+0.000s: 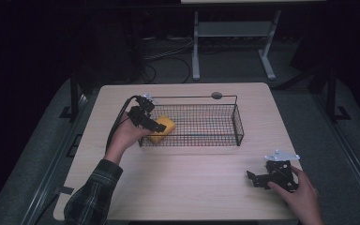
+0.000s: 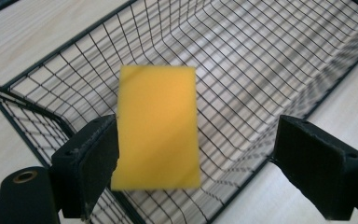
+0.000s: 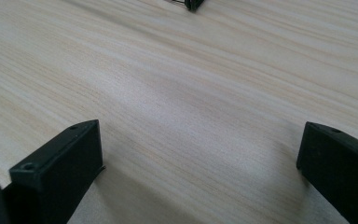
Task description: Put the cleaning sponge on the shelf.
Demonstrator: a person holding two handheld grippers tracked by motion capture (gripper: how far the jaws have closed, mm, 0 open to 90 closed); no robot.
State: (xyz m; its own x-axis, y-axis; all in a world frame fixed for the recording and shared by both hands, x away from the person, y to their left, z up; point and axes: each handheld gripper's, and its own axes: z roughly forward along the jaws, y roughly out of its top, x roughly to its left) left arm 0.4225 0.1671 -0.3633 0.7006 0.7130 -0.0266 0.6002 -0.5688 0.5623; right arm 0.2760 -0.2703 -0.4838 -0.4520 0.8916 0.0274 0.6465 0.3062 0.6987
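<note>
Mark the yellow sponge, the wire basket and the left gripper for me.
yellow sponge (image 2: 157,126), left gripper view, middle of its face.
wire basket (image 1: 237,123), high view, right end wall.
left gripper (image 2: 196,163), left gripper view, midway between fingertips.

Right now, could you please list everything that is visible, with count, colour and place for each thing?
sponge: one, yellow, over the left end of the basket, between the left gripper's open jaws, beside one pad
wire basket: one, black, far middle of the table
round disc: one, grey, table's far edge behind the basket
table: one, light wood
left gripper: one, black, at the basket's left end
right gripper: one, black, near right of the table, open
</note>
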